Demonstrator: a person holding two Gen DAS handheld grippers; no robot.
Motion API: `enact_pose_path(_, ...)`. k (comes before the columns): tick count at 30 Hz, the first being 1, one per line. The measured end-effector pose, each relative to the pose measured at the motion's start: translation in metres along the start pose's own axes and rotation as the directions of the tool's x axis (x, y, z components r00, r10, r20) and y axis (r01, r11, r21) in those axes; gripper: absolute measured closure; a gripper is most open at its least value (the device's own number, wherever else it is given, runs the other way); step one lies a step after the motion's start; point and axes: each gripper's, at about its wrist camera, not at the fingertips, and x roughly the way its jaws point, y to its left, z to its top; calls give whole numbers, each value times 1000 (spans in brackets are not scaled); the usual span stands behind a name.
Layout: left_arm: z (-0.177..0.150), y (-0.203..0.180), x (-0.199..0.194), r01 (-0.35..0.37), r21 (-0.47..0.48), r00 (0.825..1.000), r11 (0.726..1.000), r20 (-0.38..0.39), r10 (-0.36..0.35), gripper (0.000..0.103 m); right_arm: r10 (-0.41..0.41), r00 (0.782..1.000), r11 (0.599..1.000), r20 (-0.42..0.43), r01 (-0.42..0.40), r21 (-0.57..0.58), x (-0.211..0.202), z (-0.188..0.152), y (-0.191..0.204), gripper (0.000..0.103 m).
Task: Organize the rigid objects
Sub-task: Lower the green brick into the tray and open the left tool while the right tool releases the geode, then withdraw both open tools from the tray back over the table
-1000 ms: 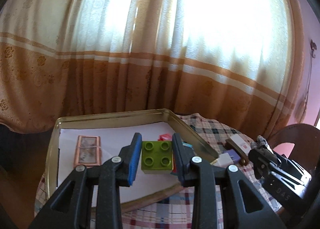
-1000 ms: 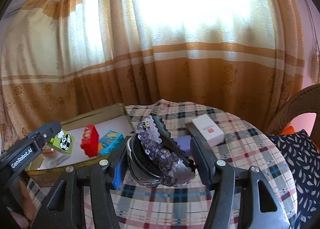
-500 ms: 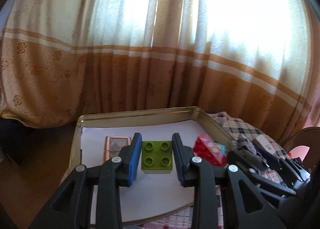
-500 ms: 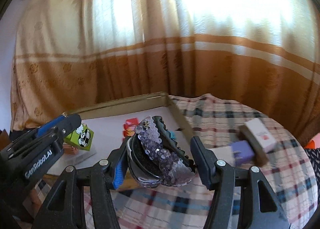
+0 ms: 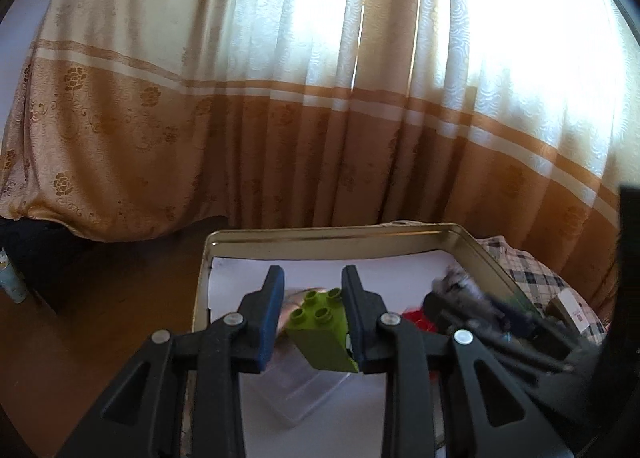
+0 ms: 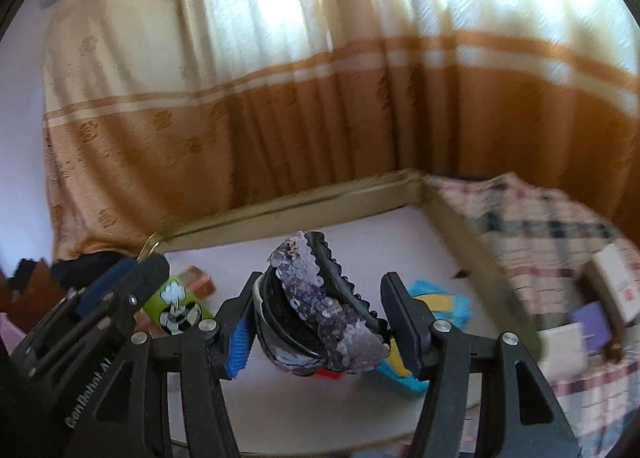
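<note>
My left gripper [image 5: 312, 314] is over the gold metal tray [image 5: 328, 236]. A green toy brick [image 5: 320, 326] sits tilted between its fingers, against the right finger with a gap at the left one. The brick also shows in the right wrist view [image 6: 176, 306] with a football picture on its side. My right gripper [image 6: 320, 322] is shut on a sequinned hair clip [image 6: 320, 310] and holds it above the tray's white liner [image 6: 360, 234].
In the tray lie a copper-framed box [image 6: 200, 278], a blue and yellow box [image 6: 436, 298] and a red piece [image 5: 416, 318]. On the checked tablecloth [image 6: 540, 225] to the right are a white box [image 6: 616, 278] and a purple block [image 6: 592, 322]. Curtains hang behind.
Both grippers have moved left over the tray. The green brick has tipped and now sits askew between the left fingers. The hair clip stays held.
</note>
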Motion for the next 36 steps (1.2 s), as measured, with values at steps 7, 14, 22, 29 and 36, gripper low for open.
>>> enact_pose_path(7, -2, -5, 1, -57, 33, 998, 998, 40, 56, 71, 35, 999, 998, -6, -35, -44, 7, -12, 4, 38)
enact_pose_path(14, -5, 12, -7, -32, -94, 997, 995, 69, 38, 0, -158, 964, 982, 212, 176, -68, -48, -19, -7, 23)
enact_pose_path(22, -15, -17, -14, -123, 30, 989, 992, 82, 120, 0, -340, 894, 940, 293, 315, 132, -93, -25, -59, 19)
enact_pose_path(29, -24, -47, -22, -85, 106, 995, 991, 69, 78, 0, -383, 883, 919, 270, 334, 212, -110, -36, -91, 19)
enact_pose_path(36, -35, -80, -29, -71, 231, 995, 970, 84, 53, 0, -399, 877, 914, 268, 355, 198, -115, -40, -91, 19)
